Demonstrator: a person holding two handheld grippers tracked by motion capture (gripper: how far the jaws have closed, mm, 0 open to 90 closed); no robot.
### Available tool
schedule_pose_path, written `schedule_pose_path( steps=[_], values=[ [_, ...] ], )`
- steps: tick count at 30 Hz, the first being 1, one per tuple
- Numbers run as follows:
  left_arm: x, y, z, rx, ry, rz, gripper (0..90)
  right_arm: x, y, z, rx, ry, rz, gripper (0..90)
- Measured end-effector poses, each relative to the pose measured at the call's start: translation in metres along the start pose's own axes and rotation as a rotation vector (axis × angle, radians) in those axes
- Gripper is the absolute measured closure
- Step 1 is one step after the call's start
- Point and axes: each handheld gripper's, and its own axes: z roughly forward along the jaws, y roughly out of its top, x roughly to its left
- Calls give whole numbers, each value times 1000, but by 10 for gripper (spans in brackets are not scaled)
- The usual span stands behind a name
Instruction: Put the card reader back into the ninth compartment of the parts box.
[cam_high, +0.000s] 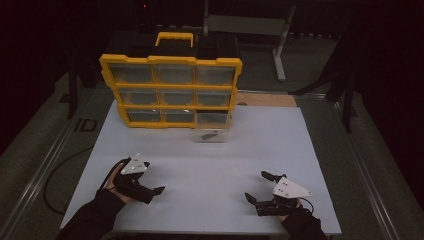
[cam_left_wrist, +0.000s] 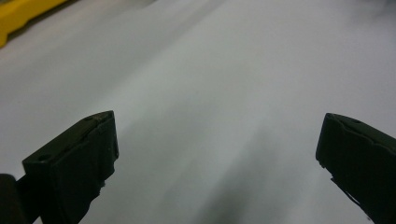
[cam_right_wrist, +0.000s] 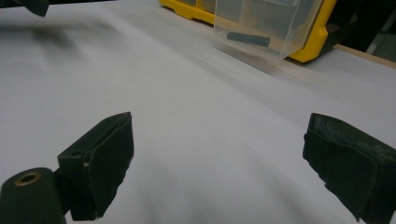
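Note:
A yellow organiser (cam_high: 170, 90) with several clear drawers stands upright at the back of the white board (cam_high: 210, 170). Its bottom right drawer (cam_high: 212, 131) is pulled out onto the board, with a small dark piece (cam_high: 209, 134) inside. The right gripper view shows the same drawer (cam_right_wrist: 261, 21) and the dark piece (cam_right_wrist: 248, 39). My left gripper (cam_high: 147, 178) rests low at the front left, jaws wide apart (cam_left_wrist: 217, 154) over bare board. My right gripper (cam_high: 256, 186) sits at the front right, also open (cam_right_wrist: 219, 158) and holding nothing, pointed toward the drawer.
A corner of the yellow organiser (cam_left_wrist: 18, 16) shows at the top left of the left gripper view. Behind the board there is a strip of wood (cam_high: 265, 100) and a grey metal stand (cam_high: 280, 45). Metal rails (cam_high: 40, 170) run along both sides of the table.

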Motion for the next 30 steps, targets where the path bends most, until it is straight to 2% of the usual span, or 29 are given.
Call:
schedule_pose_path(
  steps=[1,2,3,7,8,18,24,30],
  values=[
    [-1,-3,0,-4,2,-4,2,-2,0,-1,7,2,-17,91],
    [-1,-5,1,-9,0,-12,2,-1,0,0,4,-2,-2,91],
    [-2,-8,1,-12,0,-20,2,-1,0,0,2,-1,-11,91],
    [-4,-16,2,-16,7,-23,2,-1,0,-1,11,3,-12,91],
    [-5,-18,1,-19,9,-23,2,-1,0,-1,10,0,0,91],
    [-6,-37,-4,-47,41,-33,2,-1,0,-1,13,5,-18,91],
    [-6,-43,-6,-52,74,-30,2,-1,-1,-1,13,6,-24,91],
    [-4,-45,-6,-65,90,-31,2,-1,-1,0,9,11,-26,91]
  ],
)
